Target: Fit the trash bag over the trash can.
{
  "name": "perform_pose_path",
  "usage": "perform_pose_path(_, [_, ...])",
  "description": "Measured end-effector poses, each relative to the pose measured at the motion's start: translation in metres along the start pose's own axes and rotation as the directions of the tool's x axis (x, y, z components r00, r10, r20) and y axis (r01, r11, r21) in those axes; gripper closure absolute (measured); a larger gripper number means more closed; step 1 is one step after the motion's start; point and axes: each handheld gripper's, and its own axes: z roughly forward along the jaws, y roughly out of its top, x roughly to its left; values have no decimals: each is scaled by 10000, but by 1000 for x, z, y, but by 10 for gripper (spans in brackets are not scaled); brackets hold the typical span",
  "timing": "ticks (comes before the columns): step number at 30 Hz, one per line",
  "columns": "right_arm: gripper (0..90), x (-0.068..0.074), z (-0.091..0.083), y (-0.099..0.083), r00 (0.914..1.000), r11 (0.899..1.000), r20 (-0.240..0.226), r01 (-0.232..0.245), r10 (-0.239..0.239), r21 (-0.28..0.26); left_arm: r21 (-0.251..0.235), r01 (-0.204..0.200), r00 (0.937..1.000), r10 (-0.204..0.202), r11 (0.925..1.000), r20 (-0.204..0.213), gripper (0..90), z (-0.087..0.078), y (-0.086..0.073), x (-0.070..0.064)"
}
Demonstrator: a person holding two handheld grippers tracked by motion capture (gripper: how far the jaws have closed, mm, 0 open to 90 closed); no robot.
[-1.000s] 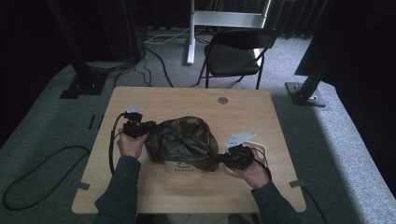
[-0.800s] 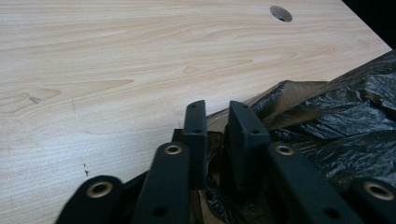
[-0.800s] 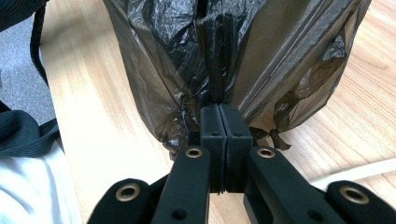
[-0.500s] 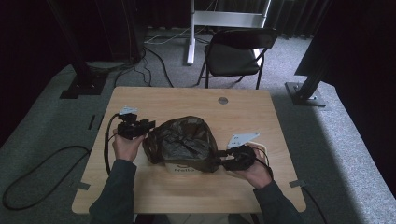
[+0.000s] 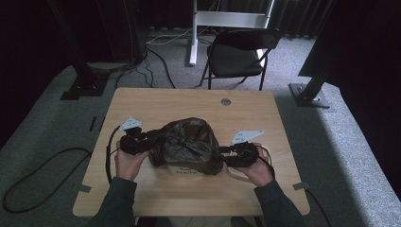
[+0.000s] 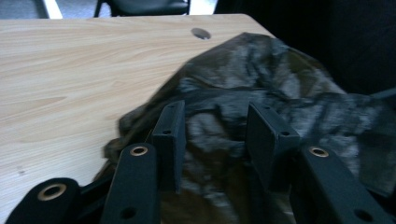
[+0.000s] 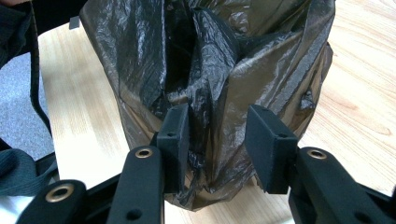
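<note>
A crumpled dark plastic bag [image 5: 188, 144] sits on the light wooden table [image 5: 142, 104], toward its near edge. The left gripper [image 5: 150, 140] is at the bag's left side, the right gripper [image 5: 222, 152] at its right. A black folding chair [image 5: 239, 54] stands behind the table.

1. I see a dark brown, glossy, crinkled plastic bag [image 5: 189, 144] with pale highlights.
2. My left gripper [image 5: 142, 140] and right gripper [image 5: 231, 154] are black, with brass-coloured rivets.
3. The table [image 5: 156, 104] is light wood with fine grain.
4. The far chair [image 5: 239, 52] is black; the carpet [image 5: 42, 127] is grey.
</note>
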Motion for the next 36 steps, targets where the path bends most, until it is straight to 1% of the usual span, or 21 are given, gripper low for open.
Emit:
perform_pose_path(4, [595,-1,0,1,10000,10000,42,20,-20,-35,-75,-295,9993,296,9995,242,568,-4,-4,-14])
perform_pose_path(5, [595,-2,0,2,10000,10000,49,4,-3,-33,-75,-295,9993,296,9995,242,564,-4,-4,-14])
perform_pose_path(6, [595,-2,0,2,10000,10000,45,-9,10,-29,-8,-461,9985,461,9989,294,560,-5,-7,-21])
perform_pose_path(7, [595,-3,0,3,10000,10000,53,0,0,-35,-8,-461,9985,461,9989,294,560,-5,-7,-21])
perform_pose_path(8, [595,-3,1,3,10000,10000,57,3,-3,-26,139,-682,9976,680,9976,152,560,-5,-10,-26])
perform_pose_path(9, [596,-3,1,3,10000,10000,52,7,-7,-22,218,-773,9970,772,9968,74,567,-4,-11,-28])
perform_pose_path(11, [595,-3,2,4,10000,10000,65,1,-1,-46,294,-896,9959,898,9955,-66,624,-4,-14,-31])
perform_pose_path(13, [595,-3,3,4,10000,10000,83,-19,20,-55,188,-823,9964,819,9964,193,691,-5,-17,-32])
perform_pose_path(17, [595,-5,4,5,9999,9999,113,-106,107,-82,39,-875,9960,874,9962,194,823,-9,-22,-34])
perform_pose_path(18, [595,-5,4,5,9999,9999,113,-106,107,-82,15,-873,9960,873,9962,208,823,-10,-23,-35])
perform_pose_path(19, [595,-5,3,5,9999,9999,116,-121,122,-96,-89,-859,9960,861,9963,223,872,-15,-27,-36])
perform_pose_path(21, [595,-6,3,5,9997,9998,156,-162,164,-131,-96,-886,9957,888,9960,258,900,-19,-31,-38])
perform_pose_path(24, [595,-8,3,5,9995,9997,205,-218,221,-144,-91,-942,9953,943,9955,230,900,-24,-35,-40])
perform_pose_path(28, [598,-12,2,5,9986,9989,350,-396,404,-234,-59,-861,9960,862,9963,228,900,-30,-44,-39])
perform_pose_path(29, [600,-15,3,6,9978,9985,432,-500,510,-244,58,-767,9968,766,9970,236,900,-29,-50,-34])
perform_pose_path(30, [601,-16,4,6,9972,9981,468,-574,585,-246,58,-767,9968,766,9970,236,900,-29,-50,-34])
perform_pose_path(31, [602,-17,5,7,9968,9978,497,-613,624,-236,111,-593,9980,591,9982,232,900,-27,-55,-29])
perform_pose_path(32, [602,-17,5,7,9968,9978,497,-613,624,-236,111,-593,9980,591,9982,232,900,-27,-55,-29])
perform_pose_path(33, [602,-19,7,7,9957,9971,563,-725,737,-235,198,-461,9986,456,9987,278,897,-25,-59,-25])
perform_pose_path(34, [602,-19,7,7,9957,9971,563,-725,737,-235,198,-461,9986,456,9987,278,879,-25,-59,-25])
perform_pose_path(36, [602,-21,9,7,9944,9963,630,-834,846,-219,410,-540,9985,535,9977,135,796,-21,-62,-21])
